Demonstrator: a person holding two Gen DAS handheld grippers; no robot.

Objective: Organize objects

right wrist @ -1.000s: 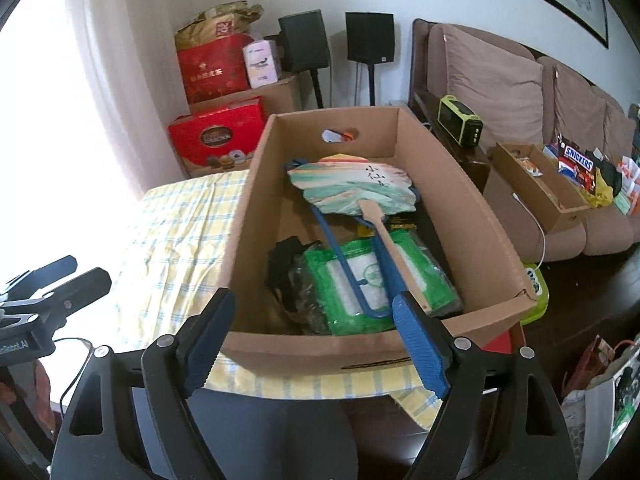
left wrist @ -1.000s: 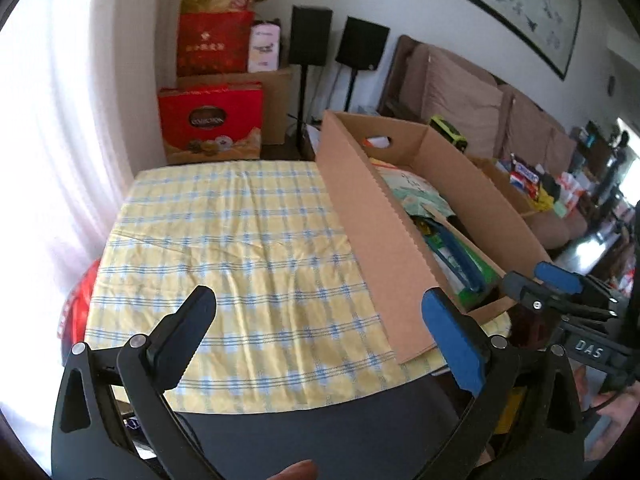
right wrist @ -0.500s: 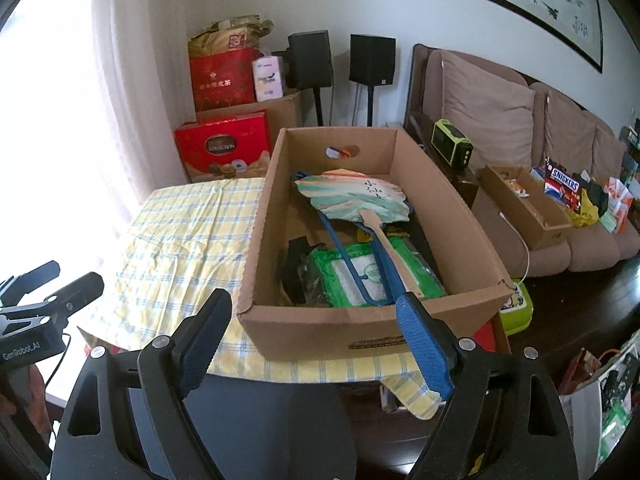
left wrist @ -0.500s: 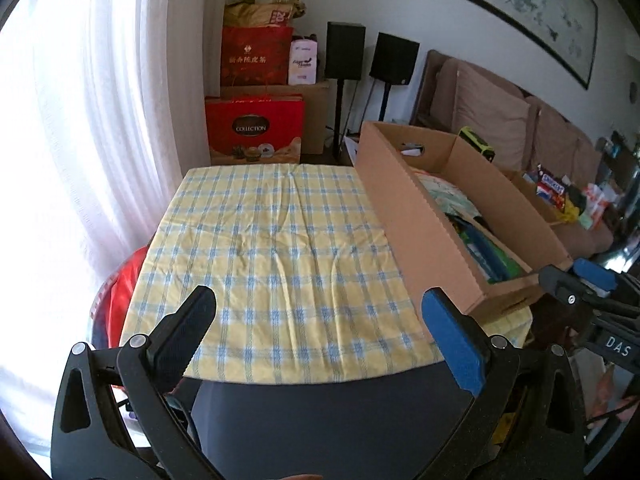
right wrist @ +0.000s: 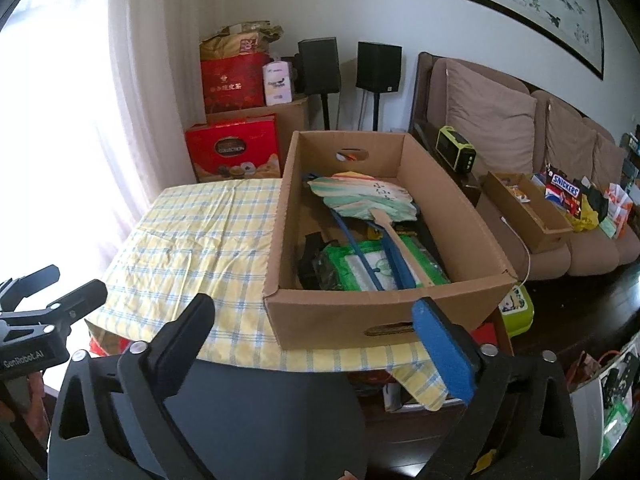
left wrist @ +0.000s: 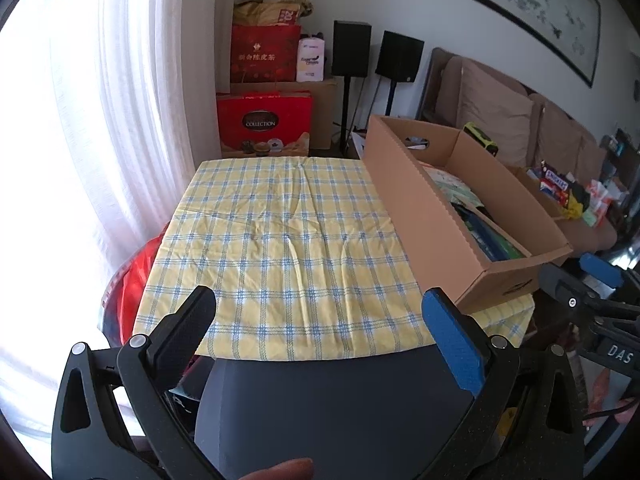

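Observation:
A cardboard box (right wrist: 348, 316) stands on the right side of a table with a yellow checked cloth (left wrist: 280, 240). In the box lie a paper fan with a wooden handle (right wrist: 364, 200), a blue-handled tool (right wrist: 360, 256) and a green packet (right wrist: 360, 268). The box also shows in the left wrist view (left wrist: 420, 208). My left gripper (left wrist: 320, 316) is open and empty, held back from the table's near edge. My right gripper (right wrist: 312, 328) is open and empty, in front of the box's near wall.
Red gift boxes (left wrist: 264, 124) and two black speakers (left wrist: 352, 48) stand behind the table. A brown sofa (right wrist: 520, 128) with a small open box (right wrist: 524, 208) and snack packs is at the right. A white curtain (left wrist: 112, 120) hangs at the left.
Both grippers have pulled back and risen away from the table and box. More of the cloth and the room shows. Both stay open and empty.

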